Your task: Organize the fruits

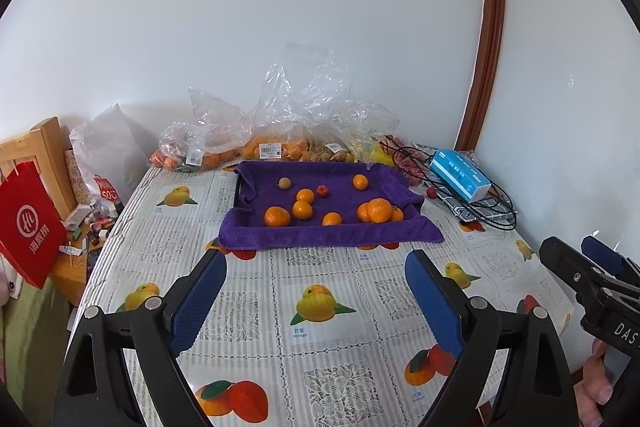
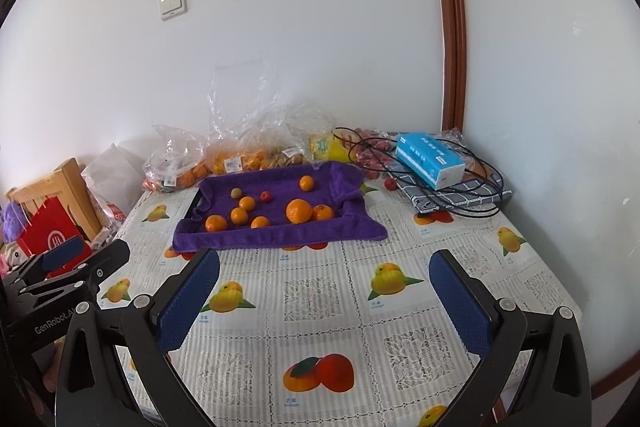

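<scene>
A tray lined with a purple towel (image 1: pixel 332 233) (image 2: pixel 280 235) sits mid-table. On it lie several oranges, the largest (image 1: pixel 379 209) (image 2: pixel 299 211) at the right. A small red fruit (image 1: pixel 322 191) (image 2: pixel 264 196) and a pale round fruit (image 1: pixel 285 183) (image 2: pixel 236 193) lie among them. My left gripper (image 1: pixel 316 263) hovers open and empty over the tablecloth, short of the tray. My right gripper (image 2: pixel 325 265) is also open and empty, just as far back. Each gripper shows at the edge of the other's view: right gripper (image 1: pixel 576 259), left gripper (image 2: pixel 86 255).
Clear plastic bags of fruit (image 1: pixel 276 143) (image 2: pixel 240 155) line the wall behind the tray. A blue tissue box (image 1: pixel 460 175) (image 2: pixel 430 165) rests on black cables and a checked cloth at the back right, with a loose red fruit (image 1: pixel 431 191) beside it. A red paper bag (image 1: pixel 28 223) hangs off the table's left.
</scene>
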`<control>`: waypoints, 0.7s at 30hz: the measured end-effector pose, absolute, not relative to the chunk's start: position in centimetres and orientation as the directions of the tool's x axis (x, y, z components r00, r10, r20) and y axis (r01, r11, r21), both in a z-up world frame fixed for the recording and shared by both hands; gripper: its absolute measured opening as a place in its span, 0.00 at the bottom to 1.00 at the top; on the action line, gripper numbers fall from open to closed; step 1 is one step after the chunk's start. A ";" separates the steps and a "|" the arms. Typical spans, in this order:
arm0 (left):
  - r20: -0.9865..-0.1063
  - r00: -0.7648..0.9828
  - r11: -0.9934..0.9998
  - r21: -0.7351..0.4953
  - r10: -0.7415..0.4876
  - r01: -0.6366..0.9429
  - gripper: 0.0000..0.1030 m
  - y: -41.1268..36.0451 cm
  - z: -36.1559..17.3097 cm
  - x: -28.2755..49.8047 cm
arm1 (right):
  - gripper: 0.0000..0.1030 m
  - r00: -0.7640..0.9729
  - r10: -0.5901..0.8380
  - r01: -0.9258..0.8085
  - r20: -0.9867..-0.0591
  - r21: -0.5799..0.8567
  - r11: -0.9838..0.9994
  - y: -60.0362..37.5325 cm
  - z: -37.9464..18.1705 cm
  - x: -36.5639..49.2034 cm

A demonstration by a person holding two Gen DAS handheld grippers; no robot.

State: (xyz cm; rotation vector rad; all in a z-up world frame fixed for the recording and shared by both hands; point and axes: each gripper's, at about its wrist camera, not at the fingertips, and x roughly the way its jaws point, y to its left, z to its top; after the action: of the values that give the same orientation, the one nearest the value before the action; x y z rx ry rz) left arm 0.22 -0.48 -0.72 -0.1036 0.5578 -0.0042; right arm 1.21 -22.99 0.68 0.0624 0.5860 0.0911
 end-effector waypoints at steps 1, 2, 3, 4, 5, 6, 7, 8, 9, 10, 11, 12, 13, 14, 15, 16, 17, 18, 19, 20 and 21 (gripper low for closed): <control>-0.530 0.847 0.995 -0.101 -0.032 -0.025 0.88 -0.4 -0.8 0.2 | 1.00 0.830 0.103 -0.068 -0.549 0.084 0.994 -22.9 0.6 1.2; -0.532 0.846 0.994 -0.102 -0.031 -0.028 0.88 -0.3 -0.9 0.2 | 1.00 0.830 0.102 -0.068 -0.549 0.081 0.994 -22.9 0.6 1.2; -0.532 0.846 0.994 -0.104 -0.031 -0.029 0.88 -0.3 -0.9 0.2 | 1.00 0.830 0.101 -0.070 -0.549 0.077 0.995 -22.8 0.6 1.2; -0.533 0.846 0.994 -0.105 -0.032 -0.029 0.88 -0.2 -0.9 0.3 | 1.00 0.830 0.100 -0.070 -0.549 0.075 0.995 -22.7 0.6 1.2; -0.534 0.845 0.994 -0.106 -0.031 -0.030 0.88 -0.2 -0.9 0.3 | 1.00 0.830 0.100 -0.070 -0.549 0.075 0.995 -22.7 0.6 1.2; -0.534 0.845 0.994 -0.105 -0.030 -0.031 0.88 -0.1 -0.9 0.3 | 1.00 0.830 0.101 -0.071 -0.549 0.077 0.995 -22.7 0.6 1.2; -0.533 0.845 0.994 -0.104 -0.030 -0.031 0.88 -0.1 -0.9 0.3 | 1.00 0.829 0.104 -0.072 -0.549 0.079 0.994 -22.7 0.6 1.2; -0.533 0.846 0.994 -0.103 -0.029 -0.030 0.88 -0.1 -0.9 0.2 | 1.00 0.829 0.105 -0.072 -0.549 0.081 0.994 -22.7 0.5 1.2; -0.532 0.846 0.994 -0.101 -0.028 -0.031 0.88 -0.1 -0.9 0.2 | 1.00 0.828 0.104 -0.071 -0.551 0.081 0.994 -22.7 0.5 1.3; -0.532 0.846 0.994 -0.100 -0.027 -0.031 0.88 -0.1 -0.8 0.2 | 1.00 0.828 0.104 -0.071 -0.551 0.081 0.994 -22.7 0.5 1.2; -0.531 0.847 0.995 -0.100 -0.027 -0.031 0.88 -0.1 -0.8 0.2 | 1.00 0.828 0.103 -0.071 -0.551 0.080 0.994 -22.7 0.4 1.2; -0.531 0.847 0.994 -0.100 -0.027 -0.031 0.88 -0.1 -0.8 0.2 | 1.00 0.828 0.104 -0.071 -0.551 0.081 0.994 -22.7 0.5 1.2; -0.531 0.847 0.995 -0.099 -0.026 -0.032 0.88 -0.1 -0.8 0.2 | 1.00 0.828 0.104 -0.071 -0.551 0.080 0.994 -22.7 0.5 1.2; -0.531 0.847 0.995 -0.099 -0.026 -0.032 0.88 -0.1 -0.8 0.2 | 1.00 0.828 0.103 -0.072 -0.552 0.079 0.994 -22.7 0.5 1.2; -0.531 0.847 0.994 -0.101 -0.026 -0.032 0.88 -0.1 -0.8 0.2 | 1.00 0.828 0.103 -0.072 -0.551 0.076 0.994 -22.7 0.5 1.2; -0.530 0.848 0.994 -0.104 -0.029 -0.032 0.88 0.0 -0.8 0.2 | 1.00 0.829 0.102 -0.072 -0.550 0.076 0.995 -22.7 0.5 1.2; -0.529 0.848 0.994 -0.107 -0.031 -0.030 0.88 0.1 -0.8 0.2 | 1.00 0.830 0.101 -0.073 -0.549 0.074 0.995 -22.6 0.4 1.2; -0.528 0.848 0.994 -0.108 -0.032 -0.030 0.88 0.1 -0.8 0.2 | 1.00 0.829 0.102 -0.073 -0.549 0.074 0.995 -22.6 0.4 1.2; -0.529 0.848 0.994 -0.107 -0.031 -0.031 0.88 0.1 -0.8 0.2 | 1.00 0.829 0.103 -0.075 -0.549 0.074 0.994 -22.6 0.5 1.2; -0.530 0.848 0.994 -0.105 -0.029 -0.031 0.88 0.1 -0.7 0.2 | 1.00 0.829 0.104 -0.076 -0.549 0.074 0.994 -22.6 0.5 1.2; -0.529 0.848 0.994 -0.104 -0.029 -0.031 0.88 0.1 -0.7 0.2 | 1.00 0.829 0.105 -0.077 -0.549 0.073 0.994 -22.5 0.5 1.2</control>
State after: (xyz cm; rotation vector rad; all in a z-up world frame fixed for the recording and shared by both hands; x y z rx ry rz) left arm 0.22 0.14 -0.70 -0.1105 0.5592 0.0011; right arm 1.20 -22.49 0.49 0.0487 0.5850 0.0966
